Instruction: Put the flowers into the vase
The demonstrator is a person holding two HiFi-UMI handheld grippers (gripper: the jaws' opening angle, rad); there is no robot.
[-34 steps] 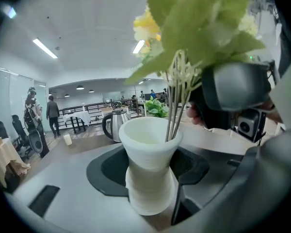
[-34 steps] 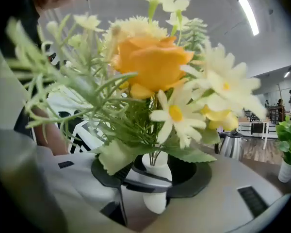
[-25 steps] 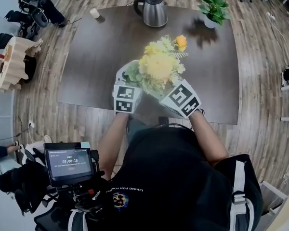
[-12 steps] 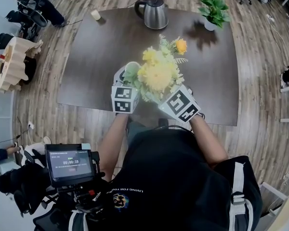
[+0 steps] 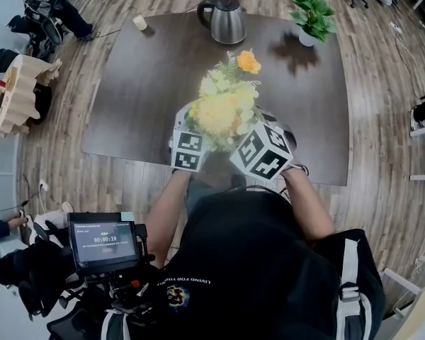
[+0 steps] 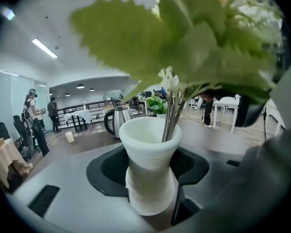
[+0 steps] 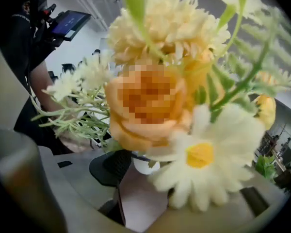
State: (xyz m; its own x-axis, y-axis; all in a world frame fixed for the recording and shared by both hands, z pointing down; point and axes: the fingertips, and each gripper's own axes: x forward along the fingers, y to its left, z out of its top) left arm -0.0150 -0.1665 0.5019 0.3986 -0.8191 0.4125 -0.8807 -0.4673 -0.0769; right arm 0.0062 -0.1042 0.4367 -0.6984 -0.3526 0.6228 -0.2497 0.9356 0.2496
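On the dark wooden bench (image 5: 127, 83), the left tongs (image 6: 150, 191) clamp the white vase (image 6: 148, 144) while the yellow bouquet (image 5: 223, 108) - beside it a second ago - now stands over it, stems (image 6: 170, 115) entering; the right tongs (image 7: 143, 198) show a gap, blooms hiding any grip.

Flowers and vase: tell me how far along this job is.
Done: the stems already stand inside the mouth of the vase. In hand: the left tongs clamp the vase; the right tongs sit beside the flowers, which hide their grip. Left: probably settle the flowers lower and let go.
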